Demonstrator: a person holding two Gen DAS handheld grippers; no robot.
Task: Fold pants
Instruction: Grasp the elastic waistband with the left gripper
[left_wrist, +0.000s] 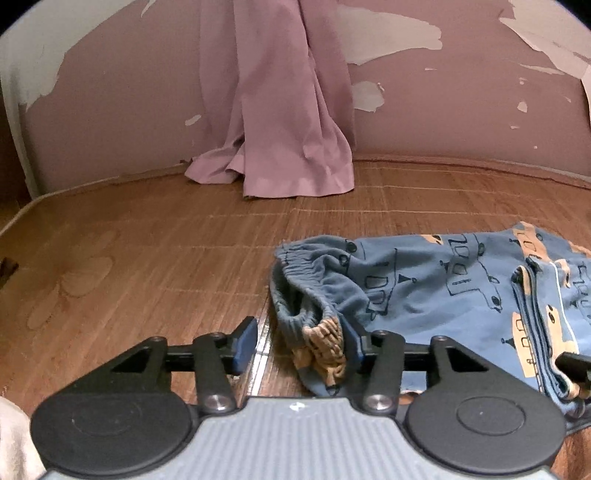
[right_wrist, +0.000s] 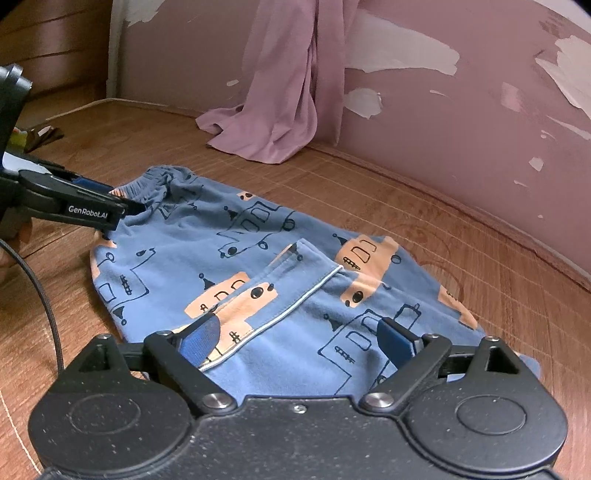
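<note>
Peeling pink wall (left_wrist: 443, 122) and a hanging mauve curtain (left_wrist: 280, 122) are backing a woven brown mat (left_wrist: 147, 251), where the blue printed pants (right_wrist: 258, 266) are lying folded. The left gripper (left_wrist: 301, 343) is sitting with its jaws apart around the bunched elastic waistband (left_wrist: 314, 291) (the fabric is between the pads, not pinched). The right gripper (right_wrist: 299, 341) is hovering low over the folded leg hem (right_wrist: 295, 295), jaws spread wide, cloth lying between and ahead of them.
</note>
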